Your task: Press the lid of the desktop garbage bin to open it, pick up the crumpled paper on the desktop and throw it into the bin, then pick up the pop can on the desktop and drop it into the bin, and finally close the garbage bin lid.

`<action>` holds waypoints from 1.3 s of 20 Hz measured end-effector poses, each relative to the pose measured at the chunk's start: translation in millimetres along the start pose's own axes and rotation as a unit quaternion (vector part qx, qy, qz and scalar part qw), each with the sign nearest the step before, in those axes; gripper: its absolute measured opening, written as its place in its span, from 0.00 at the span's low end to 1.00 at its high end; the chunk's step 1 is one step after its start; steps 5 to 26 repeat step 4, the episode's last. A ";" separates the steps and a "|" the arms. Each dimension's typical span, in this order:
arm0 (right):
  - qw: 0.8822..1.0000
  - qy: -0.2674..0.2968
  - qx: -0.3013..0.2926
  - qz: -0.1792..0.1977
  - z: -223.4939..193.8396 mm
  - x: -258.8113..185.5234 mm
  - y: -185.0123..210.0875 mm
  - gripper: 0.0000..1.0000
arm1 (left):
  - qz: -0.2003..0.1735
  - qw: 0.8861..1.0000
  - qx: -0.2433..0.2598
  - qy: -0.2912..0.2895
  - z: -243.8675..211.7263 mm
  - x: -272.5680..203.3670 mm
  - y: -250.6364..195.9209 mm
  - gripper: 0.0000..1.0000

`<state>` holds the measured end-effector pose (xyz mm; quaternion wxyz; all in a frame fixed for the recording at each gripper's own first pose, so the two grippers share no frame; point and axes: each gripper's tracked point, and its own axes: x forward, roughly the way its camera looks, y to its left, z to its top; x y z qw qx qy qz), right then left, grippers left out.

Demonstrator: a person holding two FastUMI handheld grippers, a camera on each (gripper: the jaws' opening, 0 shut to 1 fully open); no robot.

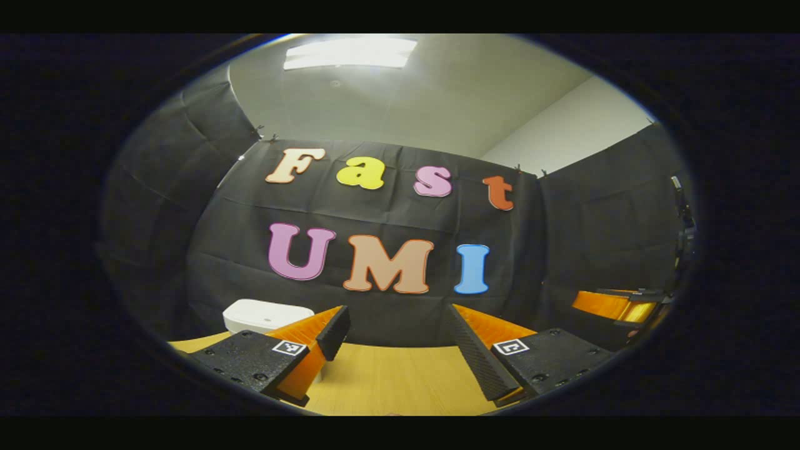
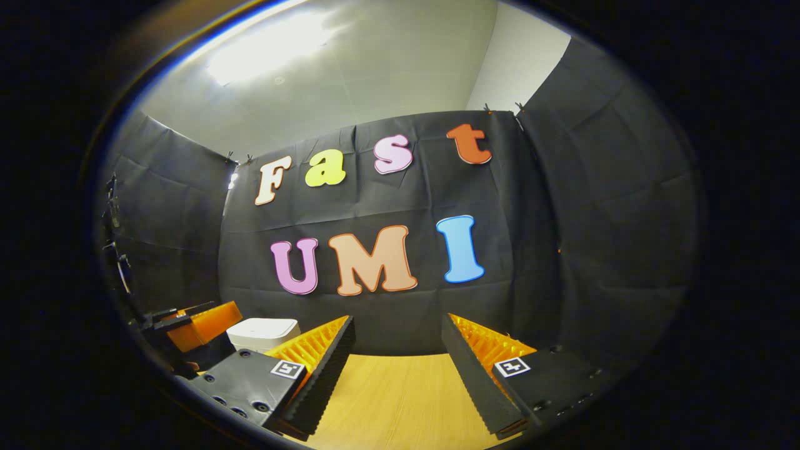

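Bin [image 1: 267, 314] sits at the table's [image 1: 400, 381] far left edge against the cloth wall, white lid down, contents hidden. Left gripper [image 1: 400, 350] and right gripper [image 2: 397, 369] both hover over bare wood, jaws spread wide, holding nothing. Looks like step one, lid press not yet done; next move calls for reaching left onto the lid.

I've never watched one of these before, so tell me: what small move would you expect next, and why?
Probably the left gripper drifts toward the white bin to press its lid. Both it and the right gripper have their jaws apart and hold nothing above the wooden table, and the bin's lid looks closed, so opening it seems to come first.
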<state>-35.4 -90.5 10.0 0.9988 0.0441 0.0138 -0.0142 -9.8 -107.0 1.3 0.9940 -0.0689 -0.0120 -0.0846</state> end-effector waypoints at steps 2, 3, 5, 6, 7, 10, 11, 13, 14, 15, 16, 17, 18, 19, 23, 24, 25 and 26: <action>1.000 -0.007 0.000 0.000 6.5 -6.9 9.8 0.94 | -0.007 1.000 0.009 0.020 -7.5 -4.1 1.6 0.92; 1.000 -0.011 -0.003 -0.003 8.1 -8.2 12.2 0.94 | -0.003 1.000 0.012 0.027 -10.9 -7.0 6.7 0.92; 1.000 -0.012 -0.003 -0.006 8.6 -10.1 14.9 0.94 | -0.001 0.999 0.010 0.037 -15.5 -11.0 10.0 0.93; 1.000 -0.012 -0.003 -0.006 8.6 -10.1 14.9 0.94 | -0.001 0.999 0.010 0.037 -15.5 -11.0 10.0 0.93; 1.000 -0.012 -0.003 -0.006 8.6 -10.1 14.9 0.94 | -0.001 0.999 0.010 0.037 -15.5 -11.0 10.0 0.93; 1.000 -0.012 -0.003 -0.006 8.6 -10.1 14.9 0.94 | -0.001 0.999 0.010 0.037 -15.5 -11.0 10.0 0.93; 1.000 -0.012 -0.003 -0.006 8.6 -10.1 14.9 0.94 | -0.001 0.999 0.010 0.037 -15.5 -11.0 10.0 0.93; 1.000 -0.012 -0.003 -0.006 8.6 -10.1 14.9 0.94 | -0.001 0.999 0.010 0.037 -15.5 -11.0 10.0 0.93; 1.000 -0.012 -0.003 -0.006 8.6 -10.1 14.9 0.94 | -0.001 0.999 0.010 0.037 -15.5 -11.0 10.0 0.93; 1.000 -0.012 -0.003 -0.006 8.6 -10.1 14.9 0.94 | -0.001 0.999 0.010 0.037 -15.5 -11.0 10.0 0.93; 1.000 -0.012 -0.003 -0.006 8.6 -10.1 14.9 0.94 | -0.001 0.999 0.010 0.037 -15.5 -11.0 10.0 0.93; 1.000 -0.012 -0.003 -0.006 8.6 -10.1 14.9 0.94 | -0.001 0.999 0.010 0.037 -15.5 -11.0 10.0 0.93; 1.000 -0.012 -0.003 -0.006 8.6 -10.1 14.9 0.94 | -0.001 0.999 0.010 0.037 -15.5 -11.0 10.0 0.93; 1.000 -0.012 -0.003 -0.006 8.6 -10.1 14.9 0.94 | -0.001 0.999 0.010 0.037 -15.5 -11.0 10.0 0.93; 1.000 -0.012 -0.003 -0.006 8.6 -10.1 14.9 0.94 | -0.001 0.999 0.010 0.037 -15.5 -11.0 10.0 0.93; 1.000 -0.012 -0.003 -0.006 8.6 -10.1 14.9 0.94 | -0.001 0.999 0.010 0.037 -15.5 -11.0 10.0 0.93; 1.000 -0.012 -0.003 -0.006 8.6 -10.1 14.9 0.94 | -0.001 0.999 0.010 0.037 -15.5 -11.0 10.0 0.93; 1.000 -0.012 -0.003 -0.006 8.6 -10.1 14.9 0.94 | -0.001 0.999 0.010 0.037 -15.5 -11.0 10.0 0.93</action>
